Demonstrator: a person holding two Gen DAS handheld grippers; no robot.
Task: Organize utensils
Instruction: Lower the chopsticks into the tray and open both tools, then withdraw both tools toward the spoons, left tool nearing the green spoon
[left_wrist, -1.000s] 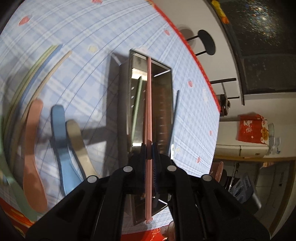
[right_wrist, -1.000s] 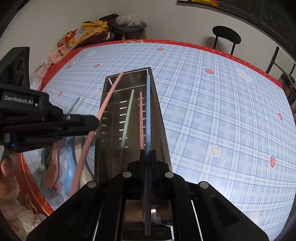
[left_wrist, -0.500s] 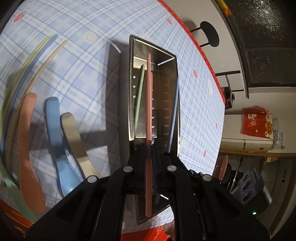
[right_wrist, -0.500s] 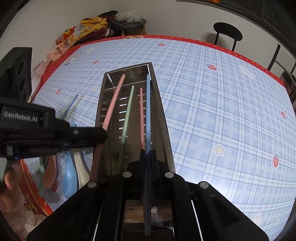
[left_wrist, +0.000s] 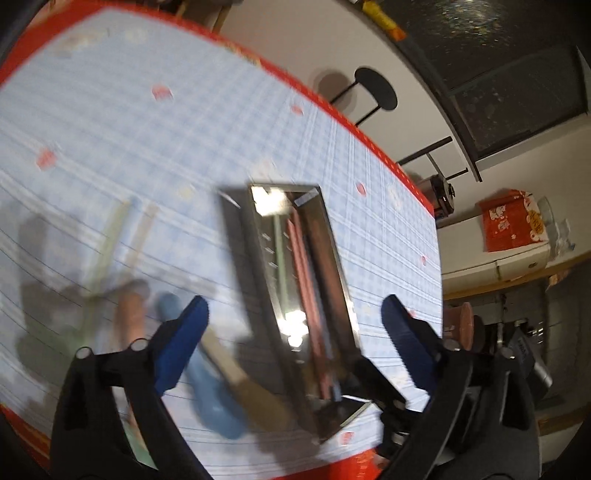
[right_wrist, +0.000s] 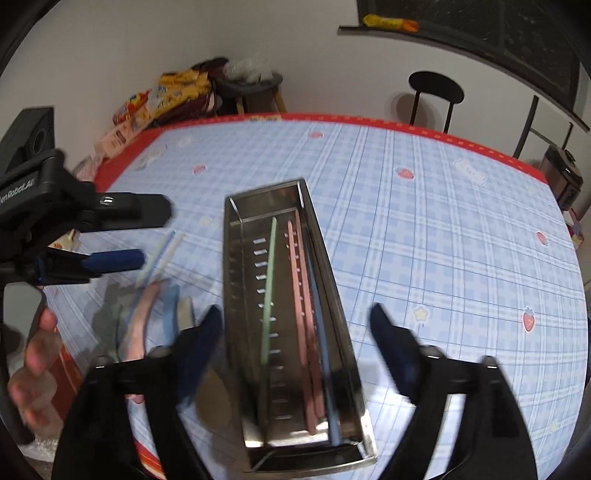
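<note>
Both the left claw (left_wrist: 291, 328) and right claw (right_wrist: 295, 328) gape wide, empty; the chopsticks (right_wrist: 306, 325) in the steel tray (right_wrist: 236, 280) look light, stiff, slippery—best gripped mid-shaft.

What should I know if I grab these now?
Left hand-held gripper: open, empty. Right hand-held gripper: open, empty, over the near end of the tray.
In the tray: green chopstick, two pink chopsticks, blue chopstick.
On the table, left of the tray: spoons and two more chopsticks.
Left to do: tidy away those.
</note>
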